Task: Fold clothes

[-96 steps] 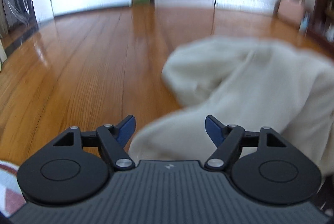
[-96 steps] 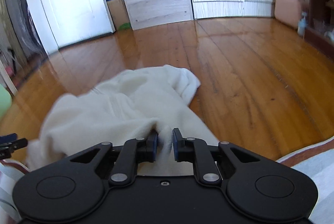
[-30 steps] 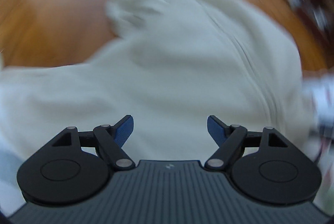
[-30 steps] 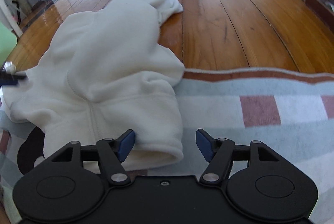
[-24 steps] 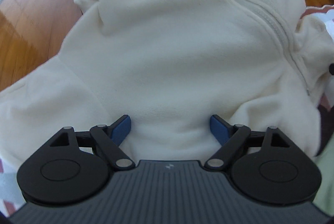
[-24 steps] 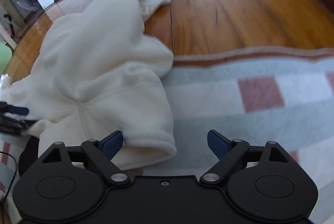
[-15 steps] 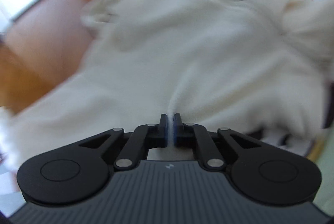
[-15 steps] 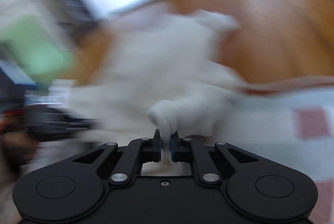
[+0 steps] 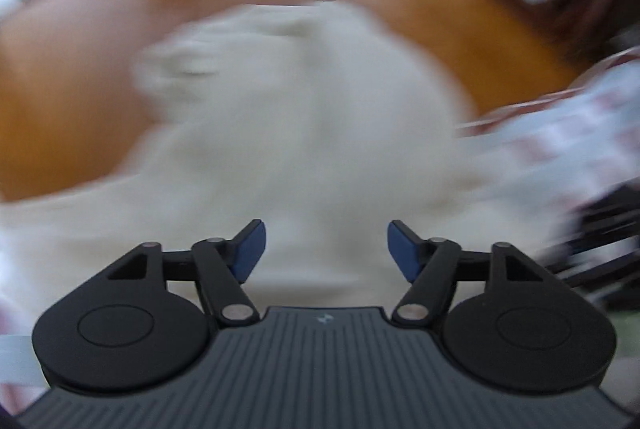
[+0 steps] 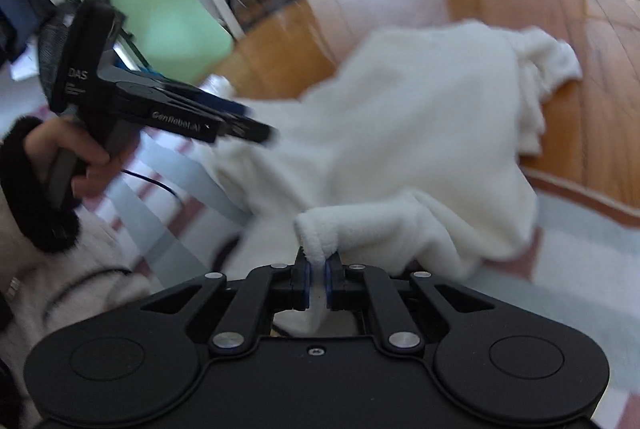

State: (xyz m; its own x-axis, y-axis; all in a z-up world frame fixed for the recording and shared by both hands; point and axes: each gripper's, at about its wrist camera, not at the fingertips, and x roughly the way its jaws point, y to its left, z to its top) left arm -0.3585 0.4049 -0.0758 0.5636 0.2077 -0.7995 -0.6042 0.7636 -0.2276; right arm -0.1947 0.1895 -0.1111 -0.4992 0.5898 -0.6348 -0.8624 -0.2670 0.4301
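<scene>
A cream fleece jacket [image 10: 420, 133] lies spread half on the wooden floor, half on the rug. My right gripper [image 10: 316, 279] is shut on a folded edge of the jacket and holds it slightly raised. In the left wrist view the jacket [image 9: 304, 117] is a blurred pale mass ahead of my left gripper [image 9: 324, 249], which stands open with nothing between its blue pads. The right wrist view shows the left gripper [image 10: 240, 127] from the side, held by a hand [image 10: 68, 153] above the jacket's left part.
A checked rug [image 10: 580, 269] in pale blue, white and pink covers the near floor. Wooden floor [image 10: 540, 1] stretches beyond to white doors. A green panel [image 10: 168, 5] and a dark chair stand at the left. A dark cable [image 10: 152, 181] lies on the rug.
My left gripper was shut on the jacket half a second ago and has opened, letting the fabric go. The right gripper stays shut on the jacket's edge and has swung left.
</scene>
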